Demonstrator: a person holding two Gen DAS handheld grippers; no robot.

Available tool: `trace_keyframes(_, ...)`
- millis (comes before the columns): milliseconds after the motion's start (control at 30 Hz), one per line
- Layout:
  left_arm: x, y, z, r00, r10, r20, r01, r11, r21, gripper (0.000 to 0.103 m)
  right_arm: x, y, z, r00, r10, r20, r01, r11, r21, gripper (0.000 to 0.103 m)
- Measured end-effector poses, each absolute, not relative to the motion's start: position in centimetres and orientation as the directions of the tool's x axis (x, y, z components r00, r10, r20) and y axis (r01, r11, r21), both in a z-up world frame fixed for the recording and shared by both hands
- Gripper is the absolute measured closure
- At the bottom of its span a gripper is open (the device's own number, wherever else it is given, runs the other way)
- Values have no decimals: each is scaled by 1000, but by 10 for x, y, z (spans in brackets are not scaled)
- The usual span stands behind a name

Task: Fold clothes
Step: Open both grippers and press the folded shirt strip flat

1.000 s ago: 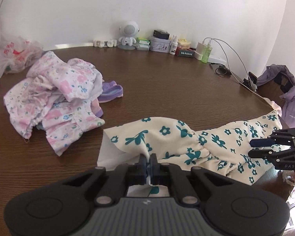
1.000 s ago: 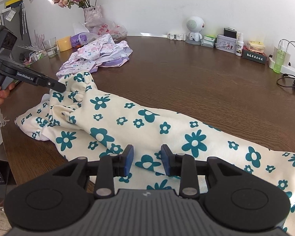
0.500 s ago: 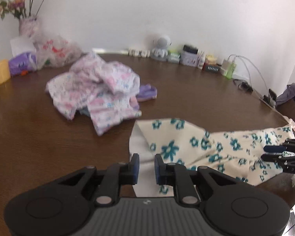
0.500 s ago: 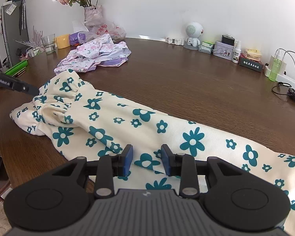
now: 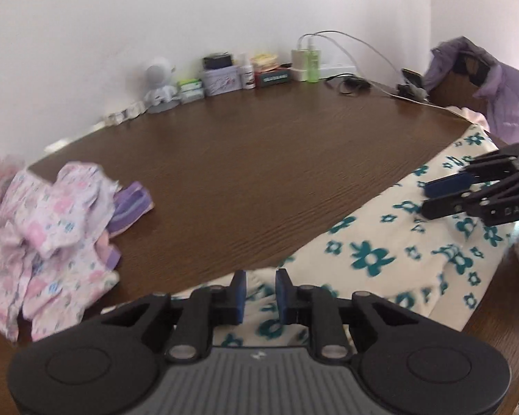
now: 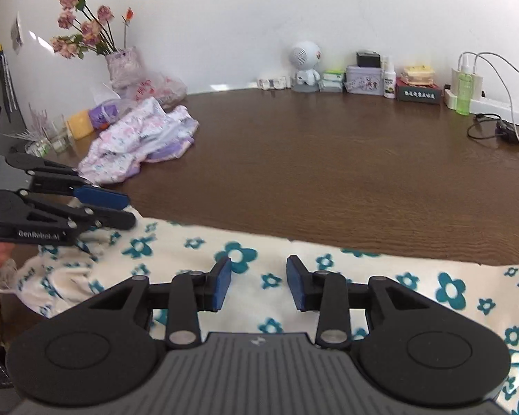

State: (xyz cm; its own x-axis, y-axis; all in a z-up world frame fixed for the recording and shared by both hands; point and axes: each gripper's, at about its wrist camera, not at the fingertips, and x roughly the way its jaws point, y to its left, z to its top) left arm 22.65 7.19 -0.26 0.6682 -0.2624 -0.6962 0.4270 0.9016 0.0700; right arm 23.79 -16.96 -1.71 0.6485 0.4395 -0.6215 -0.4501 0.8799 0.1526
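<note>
Left tool (image 5: 260, 294) had let go of the floral garment (image 5: 380, 259); right tool (image 6: 258, 283) spread wider, both empty now.

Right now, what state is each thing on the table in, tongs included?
Left tongs: open, empty, above the garment.
Right tongs: open, empty, above the garment.
Floral garment: spread out along the table edge, unfolded.
Pink clothes pile: crumpled, unfolded.
Table: wood.

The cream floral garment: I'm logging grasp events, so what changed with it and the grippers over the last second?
The left gripper let go of the cream floral garment and opened. The right gripper opened wider. The garment now lies flatter along the table edge. The pink clothes pile stayed put.
</note>
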Motion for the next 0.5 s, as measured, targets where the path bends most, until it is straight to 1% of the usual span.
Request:
trace_keyframes(100,219,113,-8,680,-244,-691,336,942,-1,88,233,-191,-18,666,425,-613,-408,895,178,69)
trace_keyframes(133,215,124,-9,685,-243,-686,315,949,-22,89,231,-199,-18,672,421,-610,-394,900,186,71)
trace_keyframes(167,211,128,-8,696,-223,-683,301,954,-4,89,230,-201,-19,674,421,-607,-390,901,191,75)
trace_keyframes(300,209,134,-2,699,-188,-690,270,963,12,88,230,-201,-20,682,409,-607,-386,905,177,75)
trace_keyframes(333,210,132,4,712,-192,-676,289,957,32,88,229,-199,-20,684,402,-608,-386,908,165,75)
trace_keyframes(367,211,130,11,724,-198,-661,308,950,53,83,229,-198,-20,687,398,-609,-387,909,158,74)
trace_keyframes(400,212,125,19,733,-218,-644,348,934,80,64,228,-197,-20,688,395,-608,-387,909,153,73)
trace_keyframes(467,220,113,29,710,-282,-645,460,880,121,39,226,-194,-20,690,389,-610,-388,911,142,70)
trace_keyframes(500,229,109,29,672,-313,-672,514,850,118,39,226,-192,-19,690,387,-611,-389,911,137,68)
